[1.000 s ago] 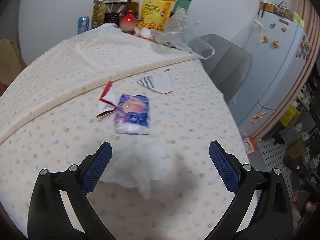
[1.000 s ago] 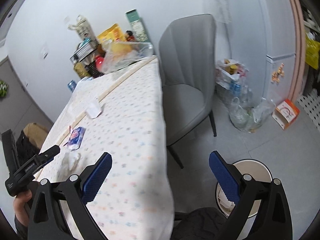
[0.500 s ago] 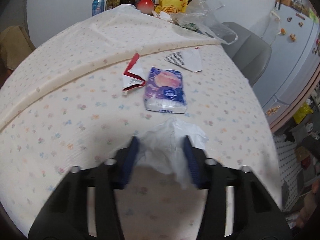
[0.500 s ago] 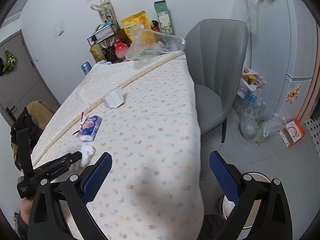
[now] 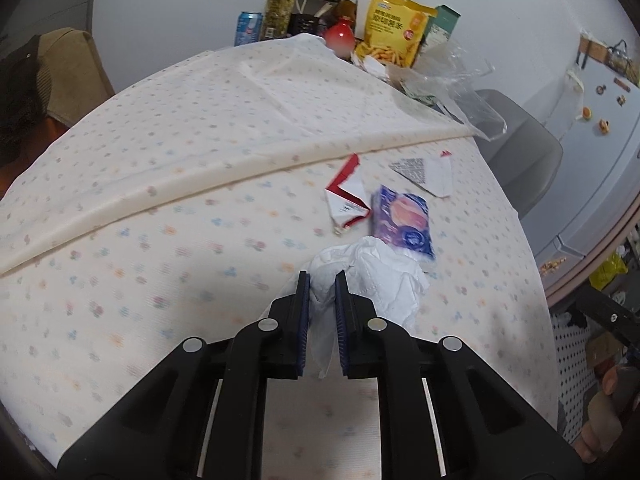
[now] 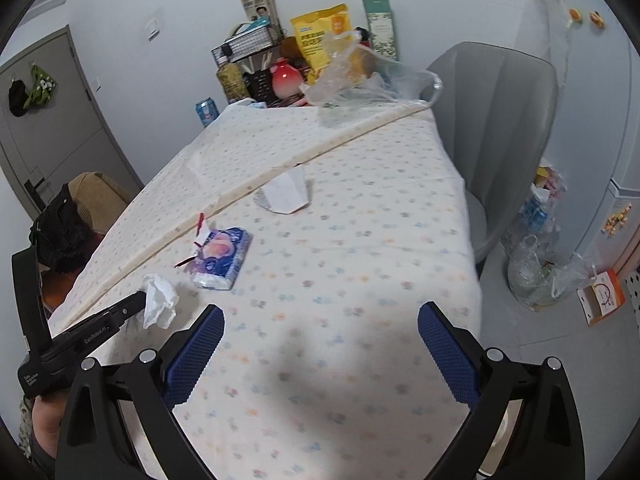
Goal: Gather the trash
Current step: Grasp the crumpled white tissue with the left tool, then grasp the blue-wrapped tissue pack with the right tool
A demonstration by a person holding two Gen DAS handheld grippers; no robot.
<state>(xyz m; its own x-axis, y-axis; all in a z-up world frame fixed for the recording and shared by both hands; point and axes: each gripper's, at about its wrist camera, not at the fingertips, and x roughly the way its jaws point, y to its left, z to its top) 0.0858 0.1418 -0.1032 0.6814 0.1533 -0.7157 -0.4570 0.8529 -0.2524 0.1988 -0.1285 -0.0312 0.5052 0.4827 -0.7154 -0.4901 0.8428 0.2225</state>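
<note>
The left tool (image 5: 322, 280) is clamped on a crumpled white tissue (image 5: 376, 276); its jaws have just been closing, and the tissue is pinched between the blue pads, most of the wad bulging out ahead toward 1 o'clock and a tail hanging back between the fingers toward 6 o'clock. In the right wrist view the same tissue (image 6: 160, 300) sits at the tip of the left tool (image 6: 138, 300), just above the flowered tabletop (image 6: 360, 240); whether it has fully cleared the cloth cannot be told.

The right tool (image 6: 320, 344) stands wide apart and empty, over bare cloth near the table's edge.

The rest of the trash lies ahead of the left tool: a purple tissue pack (image 5: 402, 220) just beyond the tissue at about 1 o'clock, its long axis running roughly 12 to 6; a red-and-white torn wrapper (image 5: 346, 200) touching the pack's left side at about 12 o'clock; and a folded white paper (image 5: 428, 170) farther out at 1 o'clock. From the right tool these lie at 10 to 11 o'clock, the paper (image 6: 286, 192) being the piece nearest its side.

The coming move probably depends on carrying the tissue off toward a bin; none is clearly visible now.
</note>
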